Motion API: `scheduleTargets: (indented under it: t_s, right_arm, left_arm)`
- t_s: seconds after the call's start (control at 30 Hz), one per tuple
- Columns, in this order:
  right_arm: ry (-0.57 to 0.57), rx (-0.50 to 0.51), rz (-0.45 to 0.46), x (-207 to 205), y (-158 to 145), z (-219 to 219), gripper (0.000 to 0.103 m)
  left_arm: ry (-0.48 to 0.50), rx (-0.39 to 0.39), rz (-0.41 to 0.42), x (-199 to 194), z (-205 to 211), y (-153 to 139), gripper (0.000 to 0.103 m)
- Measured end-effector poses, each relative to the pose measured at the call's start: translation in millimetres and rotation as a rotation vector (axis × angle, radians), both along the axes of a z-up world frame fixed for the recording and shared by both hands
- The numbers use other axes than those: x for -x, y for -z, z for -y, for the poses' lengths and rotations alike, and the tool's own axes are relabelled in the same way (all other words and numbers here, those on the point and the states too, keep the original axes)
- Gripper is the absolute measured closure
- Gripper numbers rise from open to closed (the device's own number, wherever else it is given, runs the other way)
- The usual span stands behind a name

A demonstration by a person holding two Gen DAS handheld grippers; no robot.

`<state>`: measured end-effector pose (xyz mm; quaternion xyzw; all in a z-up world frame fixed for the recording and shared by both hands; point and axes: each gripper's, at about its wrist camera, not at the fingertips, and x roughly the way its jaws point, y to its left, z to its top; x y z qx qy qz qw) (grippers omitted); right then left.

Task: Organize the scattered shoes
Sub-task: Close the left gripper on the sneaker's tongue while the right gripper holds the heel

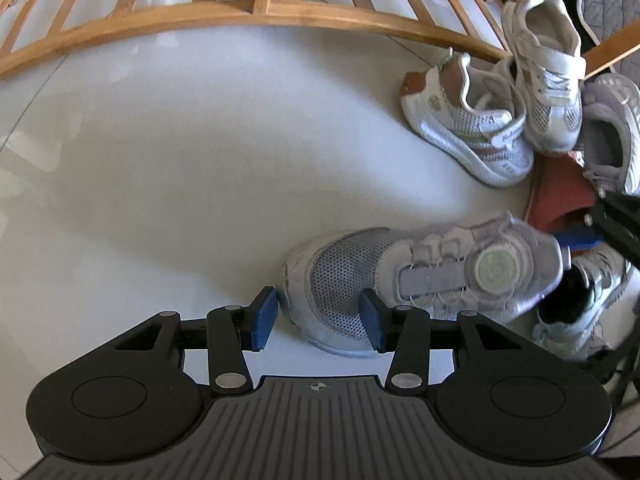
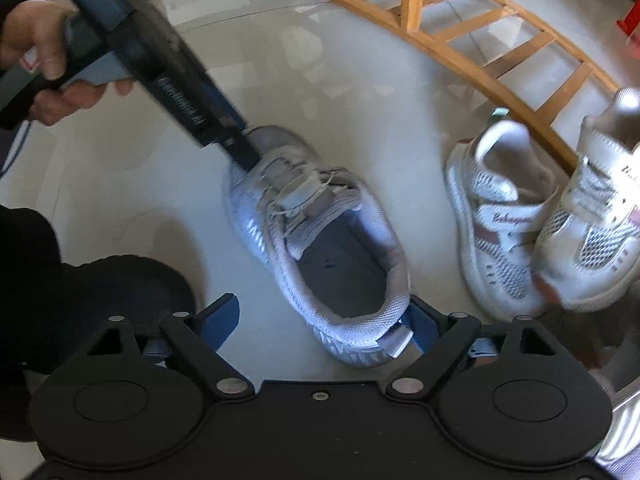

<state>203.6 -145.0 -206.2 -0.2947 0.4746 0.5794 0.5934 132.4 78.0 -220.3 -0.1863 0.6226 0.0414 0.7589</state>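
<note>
Both jaws straddle the grey sneaker [image 2: 316, 240] on the floor [image 1: 160, 160]: left gripper [image 1: 318, 318] pinching its toe, right gripper [image 2: 324, 328] open around the heel. I'd square it up beside the white pair [image 2: 500, 216] at right before letting go.

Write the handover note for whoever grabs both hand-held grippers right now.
Left hand-held gripper: closed on the toe of the grey dial-lace shoe, which sits on the floor.
Right hand-held gripper: open, straddling that shoe's heel, one pad near it, no grip.
Two white strap sneakers lie jumbled by the wooden rack; more shoes at the left view's right edge.
Done: no shoe visibly lined up.
Left: place the grey shoe, then pair the rest.
</note>
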Motion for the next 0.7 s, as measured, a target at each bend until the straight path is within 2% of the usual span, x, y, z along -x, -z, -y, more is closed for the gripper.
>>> scheduleTargets:
  t_s: [0.17,0.4,0.7]
  right_arm:
    - [0.011,-0.011,-0.030,4,0,4,0.013]
    - [0.010,0.005,0.003,10,3,2,0.013]
    - [0.003,0.009,0.014,11,6,2,0.013]
  left_arm:
    - [0.018,-0.027,0.009,-3,-3,-1,0.057]
    - [0.047,-0.049,0.019,-11,-3,-5,0.055]
    - [-0.001,0.009,-0.024,12,-1,3,0.053]
